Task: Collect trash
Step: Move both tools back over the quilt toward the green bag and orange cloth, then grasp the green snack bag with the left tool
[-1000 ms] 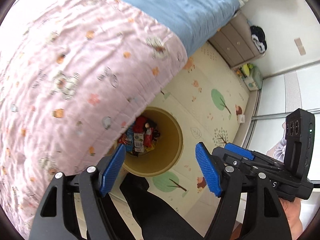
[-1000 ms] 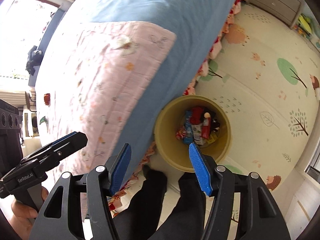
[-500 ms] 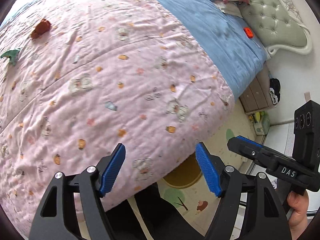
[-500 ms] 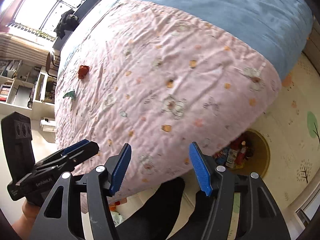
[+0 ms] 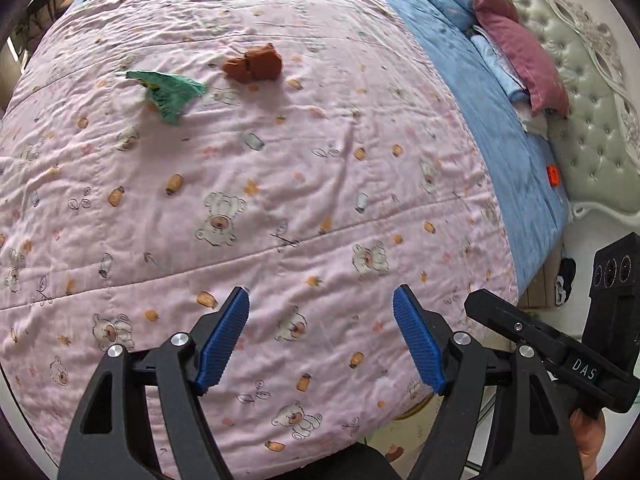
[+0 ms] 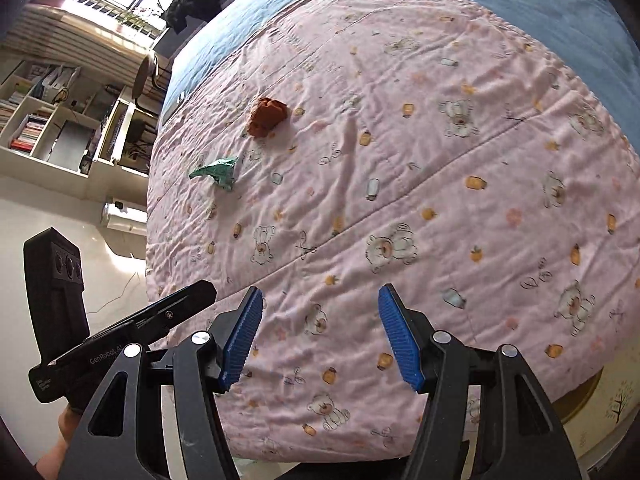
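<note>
A crumpled green wrapper (image 5: pixel 170 92) and a crumpled brown-orange wrapper (image 5: pixel 254 65) lie on the far part of the pink bear-print quilt (image 5: pixel 280 208). They also show in the right wrist view, the green wrapper (image 6: pixel 216 171) and the brown-orange wrapper (image 6: pixel 266 115). My left gripper (image 5: pixel 320 340) is open and empty above the quilt's near edge. My right gripper (image 6: pixel 320 338) is open and empty beside it. A small orange scrap (image 5: pixel 553 175) lies on the blue sheet by the headboard. Only the yellow bin's rim (image 6: pixel 580 398) peeks out below the quilt.
Blue sheet (image 5: pixel 492 92) and pillows (image 5: pixel 516 40) lie toward the padded headboard (image 5: pixel 592 112). Shelves (image 6: pixel 52 120) and a chair (image 6: pixel 144 76) stand beyond the bed's far side. A patterned play mat (image 6: pixel 616 404) covers the floor by the bin.
Both grippers have swung up from over the bin to face the bed top. The bin has dropped almost out of view and the two wrappers have come into view.
</note>
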Action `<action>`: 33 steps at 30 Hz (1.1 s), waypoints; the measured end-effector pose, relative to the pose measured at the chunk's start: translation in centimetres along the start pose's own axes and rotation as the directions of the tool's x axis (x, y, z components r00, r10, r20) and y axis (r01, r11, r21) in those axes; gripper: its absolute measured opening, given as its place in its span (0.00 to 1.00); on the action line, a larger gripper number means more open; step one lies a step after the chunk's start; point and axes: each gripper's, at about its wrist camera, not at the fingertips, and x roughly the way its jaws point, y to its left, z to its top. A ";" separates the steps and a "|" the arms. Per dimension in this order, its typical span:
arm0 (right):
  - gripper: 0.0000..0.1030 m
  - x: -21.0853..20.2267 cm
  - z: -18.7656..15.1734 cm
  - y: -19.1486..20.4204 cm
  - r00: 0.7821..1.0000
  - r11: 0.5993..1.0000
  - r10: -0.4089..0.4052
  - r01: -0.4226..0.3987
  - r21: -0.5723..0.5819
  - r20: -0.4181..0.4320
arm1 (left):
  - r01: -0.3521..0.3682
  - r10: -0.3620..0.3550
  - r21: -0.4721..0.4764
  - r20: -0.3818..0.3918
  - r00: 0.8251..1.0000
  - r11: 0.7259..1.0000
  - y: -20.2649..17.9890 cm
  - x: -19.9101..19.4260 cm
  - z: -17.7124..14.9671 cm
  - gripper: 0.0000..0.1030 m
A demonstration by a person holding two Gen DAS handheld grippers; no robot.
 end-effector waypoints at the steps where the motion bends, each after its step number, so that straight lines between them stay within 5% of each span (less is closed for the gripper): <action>1: 0.57 0.7 0.7 0.5 1.000 1.000 -0.001 0.001 -0.010 -0.010 | 0.000 0.000 -0.019 0.004 1.000 1.000 0.8 0.0 0.5 0.72; 16: 0.58 12.4 12.3 4.1 0.990 0.987 -0.037 0.015 -0.161 -0.134 | -0.036 0.045 -0.361 0.016 0.999 0.932 10.9 6.9 12.0 0.73; 29: 0.58 20.0 19.4 4.5 0.986 0.984 -0.035 0.005 -0.177 -0.163 | -0.122 0.132 -0.481 -0.014 0.991 0.868 16.5 13.0 19.8 0.72; 33: 0.60 20.8 20.6 4.9 0.986 0.981 -0.039 0.007 -0.192 -0.164 | -0.177 0.194 -0.441 -0.007 0.981 0.880 16.3 13.4 21.2 0.50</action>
